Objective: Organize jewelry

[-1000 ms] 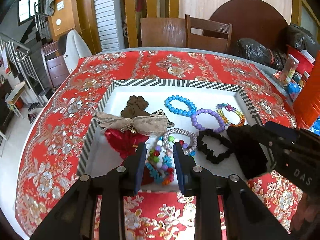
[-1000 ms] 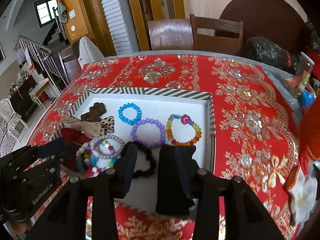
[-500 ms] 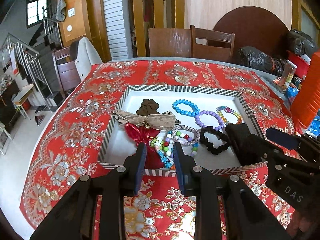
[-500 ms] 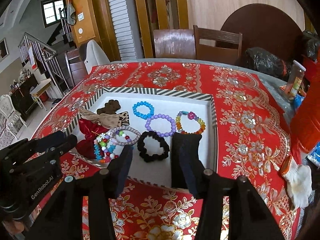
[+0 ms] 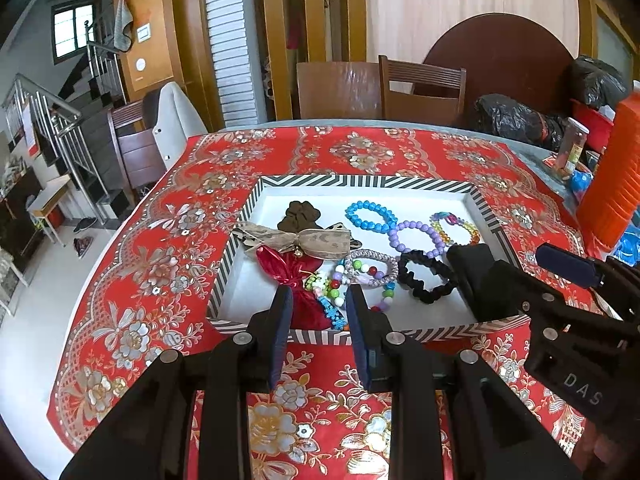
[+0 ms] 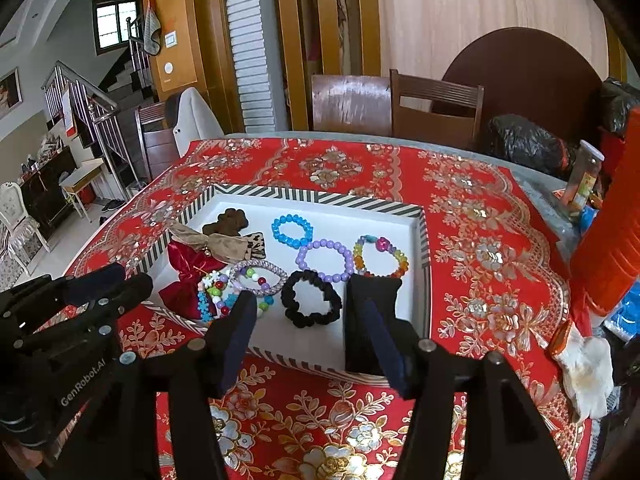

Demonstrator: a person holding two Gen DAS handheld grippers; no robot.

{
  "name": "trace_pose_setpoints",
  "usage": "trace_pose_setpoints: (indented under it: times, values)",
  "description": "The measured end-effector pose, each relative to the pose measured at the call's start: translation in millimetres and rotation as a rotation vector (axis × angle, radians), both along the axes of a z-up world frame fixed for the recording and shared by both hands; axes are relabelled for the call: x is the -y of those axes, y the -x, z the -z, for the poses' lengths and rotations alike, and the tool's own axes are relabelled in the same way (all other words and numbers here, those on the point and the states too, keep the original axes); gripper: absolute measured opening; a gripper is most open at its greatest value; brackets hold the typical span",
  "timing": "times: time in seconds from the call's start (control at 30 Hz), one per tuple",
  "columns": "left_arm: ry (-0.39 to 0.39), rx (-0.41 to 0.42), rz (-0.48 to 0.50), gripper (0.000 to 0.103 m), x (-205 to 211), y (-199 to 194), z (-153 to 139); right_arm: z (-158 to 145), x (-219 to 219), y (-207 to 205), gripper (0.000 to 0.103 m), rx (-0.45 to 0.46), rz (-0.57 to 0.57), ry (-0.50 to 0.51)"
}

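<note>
- I have both tools hanging over the near edge of the striped-rim white tray [image 5: 362, 182], which sits on the red floral cloth of the table [image 5: 168, 264], and both point down into it.
- My left hand-held gripper [image 5: 316, 312] stands at a narrow gap with nothing between its pads; through that gap I see the tangled pile of multicoloured bead bracelets [image 5: 340, 280] and the red satin pouch [image 5: 300, 276] at the tray's near-left.
- My right hand-held gripper [image 6: 308, 324] is opening its jaws and nothing is clamped; the black fabric scrunchie [image 6: 311, 298] lies flat on the tray floor just beyond its fingertips.
- A black velvet block [image 6: 370, 320] leans in the tray's near-right corner, just behind the right finger of that tool; I cannot tell whether they touch.
- Farther in, the blue bead bracelet [image 6: 291, 231], the purple bead bracelet [image 6: 325, 260] and the rainbow bead bracelet [image 6: 380, 256] lie in a row, each a flat ring running from far-left to right.
- The relation I would steer by: the tangled pile is directly ahead of the left tool and left of the right one, so the left is nearer to it.
- The pile's long axis seems to run near to far, roughly along the left tool's pointing line, so I judge a straight push forward and down would straddle it.
- The beige ribbon bow [image 5: 320, 242] overlaps the pouch at the far side of the pile; snagging it is my worry.
</note>
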State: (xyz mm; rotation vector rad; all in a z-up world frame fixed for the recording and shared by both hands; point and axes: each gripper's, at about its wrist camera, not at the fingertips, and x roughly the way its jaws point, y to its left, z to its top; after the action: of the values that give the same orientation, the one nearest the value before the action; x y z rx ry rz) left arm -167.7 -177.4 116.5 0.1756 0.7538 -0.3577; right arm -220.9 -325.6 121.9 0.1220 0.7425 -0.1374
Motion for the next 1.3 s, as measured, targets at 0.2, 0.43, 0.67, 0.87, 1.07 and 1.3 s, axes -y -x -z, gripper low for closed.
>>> trace_pose_setpoints:
  times: [0.2, 0.43, 0.67, 0.87, 1.07, 1.3]
  values:
    - [-0.001, 0.009, 0.006, 0.033, 0.9, 1.8, -1.0, 1.5, -1.4, -0.9, 0.061, -0.011, -0.008, -0.004]
    - [-0.010, 0.010, 0.006, 0.033, 2.7, 2.4, 0.5, 1.6, 0.3, 0.2, 0.061, -0.010, -0.007, -0.011]
    - [-0.012, 0.003, 0.006, 0.033, 1.9, 1.4, 2.5, 7.1, -1.1, -2.2, 0.061, -0.030, -0.017, -0.014]
    - [-0.006, 0.002, 0.004, 0.033, 1.3, 1.4, 2.6, 7.7, -1.0, -2.7, 0.062, -0.032, -0.016, -0.018]
    - [-0.005, 0.002, 0.005, 0.033, 1.0, 0.9, 2.6, 7.4, -1.0, -2.3, 0.062, -0.031, -0.021, -0.016]
    - [-0.009, 0.000, 0.004, 0.033, 0.1, 1.1, 3.1, 8.0, -2.0, -2.3, 0.062, -0.034, -0.025, -0.016]
